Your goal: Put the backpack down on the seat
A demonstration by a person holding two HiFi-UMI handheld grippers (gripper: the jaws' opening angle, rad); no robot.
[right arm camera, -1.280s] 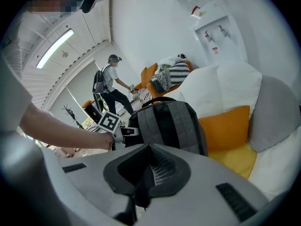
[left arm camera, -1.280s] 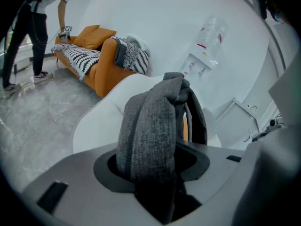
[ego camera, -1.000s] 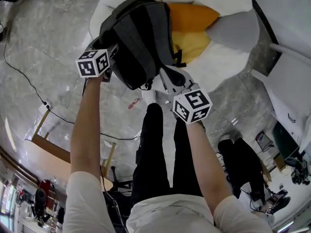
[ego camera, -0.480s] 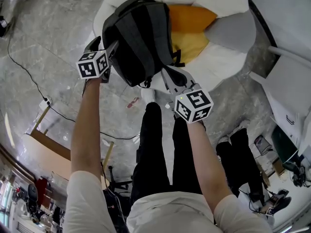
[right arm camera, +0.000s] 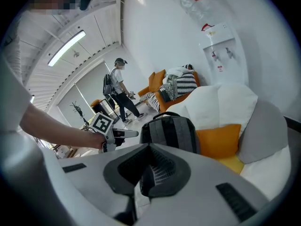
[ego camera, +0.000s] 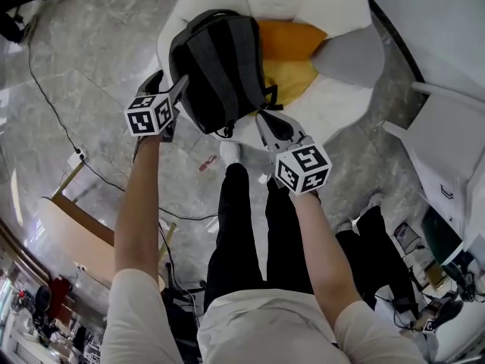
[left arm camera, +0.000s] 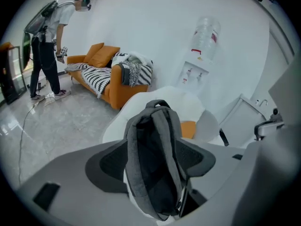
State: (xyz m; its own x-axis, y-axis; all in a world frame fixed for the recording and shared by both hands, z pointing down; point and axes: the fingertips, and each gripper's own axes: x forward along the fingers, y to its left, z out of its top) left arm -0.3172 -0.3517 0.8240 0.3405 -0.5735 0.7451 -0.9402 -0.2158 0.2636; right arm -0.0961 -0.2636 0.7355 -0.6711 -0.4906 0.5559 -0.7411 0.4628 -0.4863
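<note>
The dark grey backpack (ego camera: 223, 67) (left arm camera: 155, 168) (right arm camera: 171, 131) lies on the white round seat (ego camera: 333, 105) (right arm camera: 221, 107), its top handle pointing away from me. My left gripper (ego camera: 168, 82) (left arm camera: 153, 159) (right arm camera: 120, 134) is at its left near corner. Its jaws have just been opening and now stand wide on either side of the bag's near end. Bare pad face and a strip of white seat show beside the bag. My right gripper (ego camera: 263, 117) (right arm camera: 143, 173) is just off the bag's near end, jaws together with nothing between them.
An orange cushion (ego camera: 292, 40) (right arm camera: 218, 138) and a grey cushion (ego camera: 345, 51) (right arm camera: 265, 131) lie on the seat right of the bag. A water dispenser (left arm camera: 197, 69), an orange sofa (left arm camera: 106, 86) and a standing person (left arm camera: 47, 46) are beyond. A cable (ego camera: 45, 120) crosses the floor.
The backpack has gone from hanging over the seat's front edge to lying further on the seat. The left jaws have spread off it. The right gripper has drawn back from its bottom.
</note>
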